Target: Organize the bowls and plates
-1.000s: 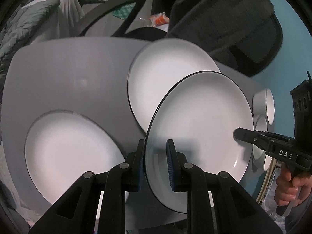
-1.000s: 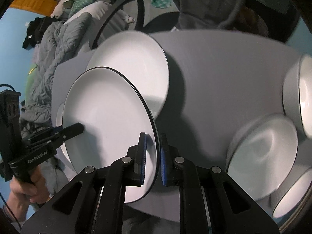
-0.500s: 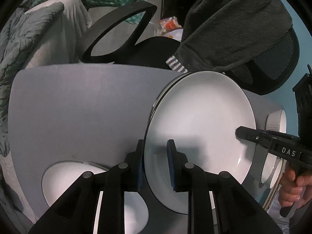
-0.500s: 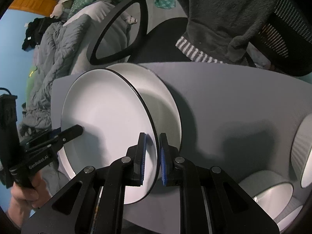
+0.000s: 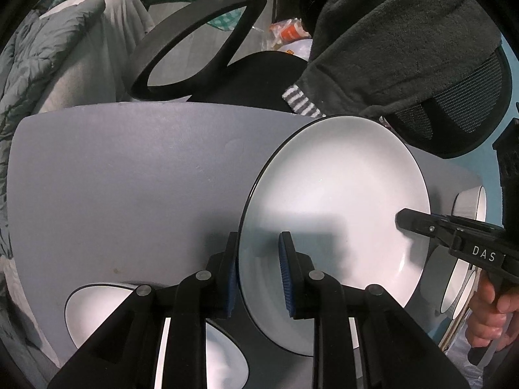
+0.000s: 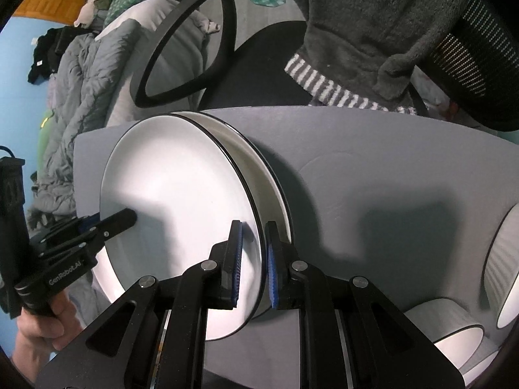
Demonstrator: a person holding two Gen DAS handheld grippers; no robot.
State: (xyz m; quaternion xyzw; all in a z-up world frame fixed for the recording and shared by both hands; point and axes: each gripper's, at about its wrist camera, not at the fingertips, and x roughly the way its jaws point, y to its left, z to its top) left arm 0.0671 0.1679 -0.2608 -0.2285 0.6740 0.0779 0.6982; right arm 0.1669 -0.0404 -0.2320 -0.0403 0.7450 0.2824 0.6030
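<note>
Grey table (image 5: 129,178): plate (image 5: 340,201) between gripper (image 5: 258,269) pads

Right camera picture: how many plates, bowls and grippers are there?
Plates: 2, the held plate and the lower plate.
Bowls: 2 clear, the side bowl and the corner bowl; the edge may hide another.
Grippers: 2, the right gripper and the left gripper.
Total: 6.
</note>
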